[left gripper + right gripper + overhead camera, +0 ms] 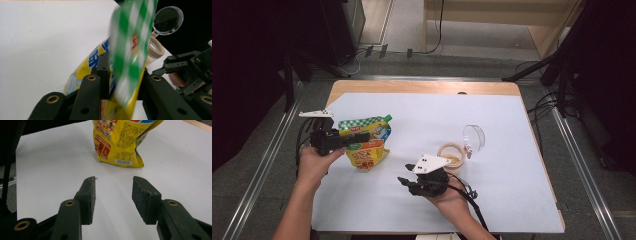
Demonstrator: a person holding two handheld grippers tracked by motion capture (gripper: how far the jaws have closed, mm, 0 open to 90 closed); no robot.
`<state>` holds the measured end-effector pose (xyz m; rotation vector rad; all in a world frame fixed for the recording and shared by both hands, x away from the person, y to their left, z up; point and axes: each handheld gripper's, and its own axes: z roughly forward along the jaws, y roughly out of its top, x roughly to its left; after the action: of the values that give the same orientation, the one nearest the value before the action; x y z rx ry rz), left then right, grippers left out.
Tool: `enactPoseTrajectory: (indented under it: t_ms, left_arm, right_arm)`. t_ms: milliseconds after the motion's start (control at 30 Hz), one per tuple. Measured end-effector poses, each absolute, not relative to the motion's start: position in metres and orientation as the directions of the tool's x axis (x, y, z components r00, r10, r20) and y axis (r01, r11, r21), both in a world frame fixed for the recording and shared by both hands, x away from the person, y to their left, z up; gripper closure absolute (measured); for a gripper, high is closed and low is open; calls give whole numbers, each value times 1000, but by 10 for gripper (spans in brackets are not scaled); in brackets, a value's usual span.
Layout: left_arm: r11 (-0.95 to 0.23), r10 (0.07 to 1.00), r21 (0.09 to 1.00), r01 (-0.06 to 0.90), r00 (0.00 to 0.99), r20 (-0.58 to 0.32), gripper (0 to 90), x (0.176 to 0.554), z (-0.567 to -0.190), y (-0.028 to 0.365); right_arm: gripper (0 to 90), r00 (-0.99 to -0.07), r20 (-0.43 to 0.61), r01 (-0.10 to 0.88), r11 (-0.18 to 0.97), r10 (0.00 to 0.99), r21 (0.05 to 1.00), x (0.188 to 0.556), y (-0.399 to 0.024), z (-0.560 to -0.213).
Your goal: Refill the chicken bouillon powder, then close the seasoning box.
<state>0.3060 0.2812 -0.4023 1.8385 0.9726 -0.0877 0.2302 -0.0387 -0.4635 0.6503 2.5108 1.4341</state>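
Snack pouch [364, 145] standing on the tabletop [427, 112], well left of the tape roll [451, 154].

Left hand-held gripper [348, 140] spread loosely around the green-checked top seal, pads not visibly pressing. Right hand-held gripper [113, 195] spread and empty, just left of the roll. Likely light, soft, crinkly and slick: best pinched at the flat top seal, not the puffy belly.
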Motion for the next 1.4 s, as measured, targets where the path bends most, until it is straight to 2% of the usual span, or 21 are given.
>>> enactPoseTrajectory:
  t_ms: [467, 667, 1000, 1400]
  left_arm:
    - [-164, 605, 762, 627, 674, -424, 630, 300, -374, 280]
    - [-151, 608, 760, 632, 666, -433, 523, 300, -365, 283]
    - [-167, 649, 754, 635, 647, -401, 505, 299, -343, 285]
    - [-152, 672, 763, 628, 632, -387, 489, 319, -326, 289]
  right_arm:
    - [559, -890, 70, 293, 446, 452, 846, 234, -42, -461]
    - [559, -894, 85, 305, 459, 440, 835, 234, -40, -460]
    - [557, -903, 90, 306, 483, 419, 821, 234, -38, -459]
    - [556, -903, 101, 315, 482, 418, 818, 237, -41, -453]
